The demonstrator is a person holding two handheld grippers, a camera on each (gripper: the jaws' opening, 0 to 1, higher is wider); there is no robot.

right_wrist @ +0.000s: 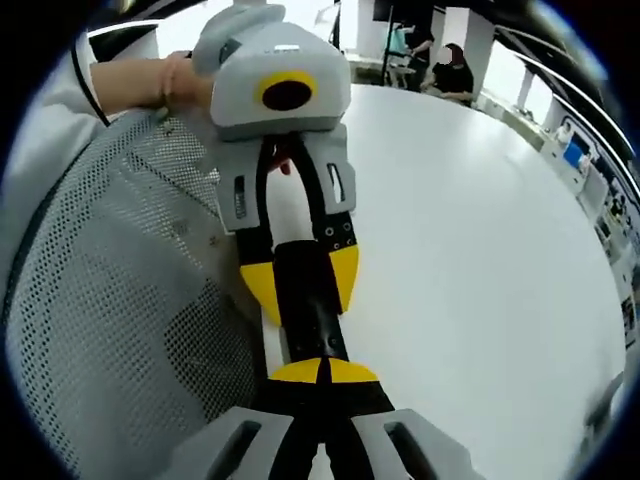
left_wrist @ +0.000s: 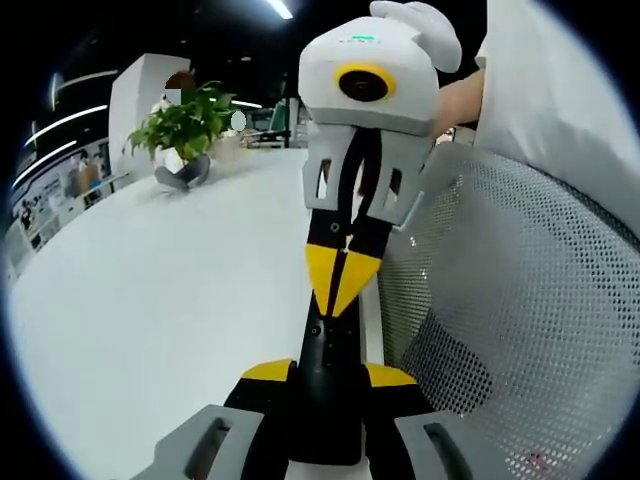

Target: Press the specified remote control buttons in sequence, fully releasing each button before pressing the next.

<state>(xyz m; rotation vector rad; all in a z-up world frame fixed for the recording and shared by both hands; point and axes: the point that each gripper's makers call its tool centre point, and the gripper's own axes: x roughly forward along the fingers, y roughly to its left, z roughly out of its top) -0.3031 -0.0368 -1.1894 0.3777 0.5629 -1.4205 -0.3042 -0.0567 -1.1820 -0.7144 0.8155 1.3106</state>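
Remote control point(left_wrist: 330, 390) clamped lengthwise between jaws of our left gripper point(left_wrist: 328, 385), held above white table point(left_wrist: 150, 300) edge, beside mesh chair back point(left_wrist: 520, 330). Our right gripper point(right_wrist: 322, 375) has tips together, pressing on remote top. Risk we judge: push too hard, remote slips from clamp.

Left gripper point(left_wrist: 328, 375): yellow-tipped fingers point(left_wrist: 268, 371) spread either side of a black bar-shaped object, clamped on it. In the right gripper view this same gripper comes in from the far side, fingers straddling the bar, with the person's hand point(right_wrist: 178, 82) behind its body. Right gripper point(right_wrist: 325, 372): fingers closed, yellow tips meeting at the bar's near end. In the left gripper view it points toward the camera, tips together, hand point(left_wrist: 462, 98) behind it.
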